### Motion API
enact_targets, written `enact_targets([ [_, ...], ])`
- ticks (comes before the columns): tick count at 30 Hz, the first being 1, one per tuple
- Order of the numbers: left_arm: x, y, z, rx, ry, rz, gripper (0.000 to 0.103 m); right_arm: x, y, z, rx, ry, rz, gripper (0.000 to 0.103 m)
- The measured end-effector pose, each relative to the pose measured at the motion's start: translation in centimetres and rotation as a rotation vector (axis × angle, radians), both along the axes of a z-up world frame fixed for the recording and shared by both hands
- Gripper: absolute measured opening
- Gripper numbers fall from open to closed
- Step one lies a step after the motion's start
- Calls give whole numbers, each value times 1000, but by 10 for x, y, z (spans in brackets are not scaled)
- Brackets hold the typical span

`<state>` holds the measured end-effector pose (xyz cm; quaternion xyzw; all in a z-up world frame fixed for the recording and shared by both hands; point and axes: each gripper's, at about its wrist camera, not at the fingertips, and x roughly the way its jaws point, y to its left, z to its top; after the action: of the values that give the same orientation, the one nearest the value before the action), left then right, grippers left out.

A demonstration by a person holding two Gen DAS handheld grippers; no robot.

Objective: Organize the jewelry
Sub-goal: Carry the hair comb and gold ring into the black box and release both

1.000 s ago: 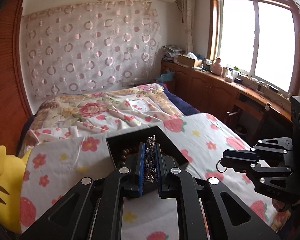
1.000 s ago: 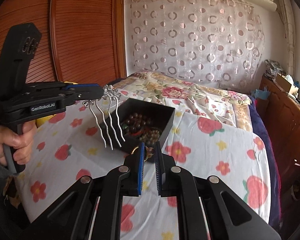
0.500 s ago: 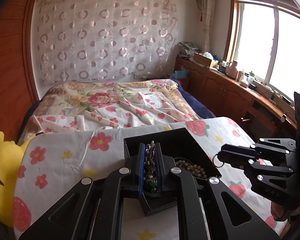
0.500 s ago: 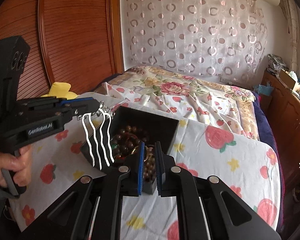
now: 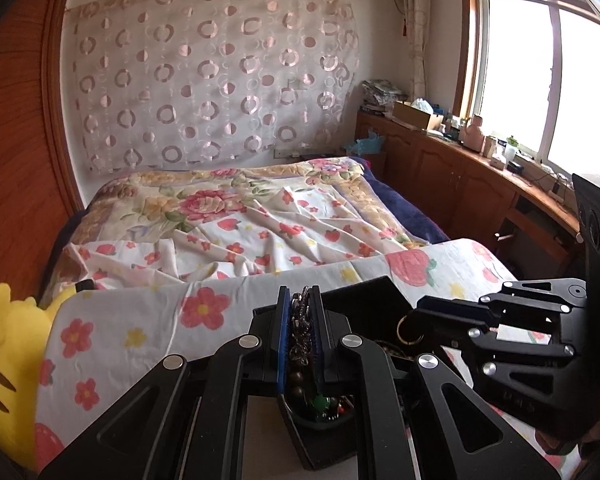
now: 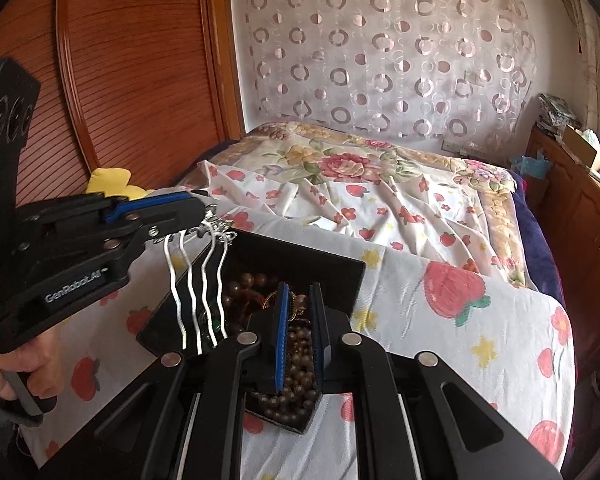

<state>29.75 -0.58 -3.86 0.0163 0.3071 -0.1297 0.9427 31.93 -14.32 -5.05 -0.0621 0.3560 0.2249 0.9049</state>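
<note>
A black jewelry box holding brown bead strands sits on the strawberry-print cloth. My left gripper is shut on a silver hair comb; its ornate top shows between the fingers in the left wrist view, and its wavy prongs hang over the box's left edge in the right wrist view. My right gripper is shut on a small gold ring and hovers over the box.
A yellow plush toy lies at the left of the cloth. The bed with a floral quilt stretches beyond. Wooden cabinets with clutter run along the right under the window.
Both grippers have moved closer over the box. The comb's prongs now hang lower, at the box's left edge.
</note>
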Motion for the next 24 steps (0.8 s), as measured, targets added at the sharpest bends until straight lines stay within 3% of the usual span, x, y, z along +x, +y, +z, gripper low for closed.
enact_targets([
  [13, -13, 6, -1, 12, 0, 3, 11, 5, -6, -5, 2, 10, -29, 14],
  [16, -22, 7, 2, 7, -14, 11, 24, -3, -11, 0, 21, 1, -32, 17],
  [18, -34, 10, 4, -8, -31, 13, 41, -10, -15, 2, 26, -11, -36, 21],
  [20, -47, 13, 2, -27, -38, 10, 46, -19, -19, 4, 32, -22, -37, 24],
  [23, -61, 14, -2, -16, -46, 29, 64, -30, -23, 7, 29, -39, -41, 28],
  [24, -68, 14, -3, -12, -51, 35, 70, -36, -25, 8, 40, -42, -40, 34],
])
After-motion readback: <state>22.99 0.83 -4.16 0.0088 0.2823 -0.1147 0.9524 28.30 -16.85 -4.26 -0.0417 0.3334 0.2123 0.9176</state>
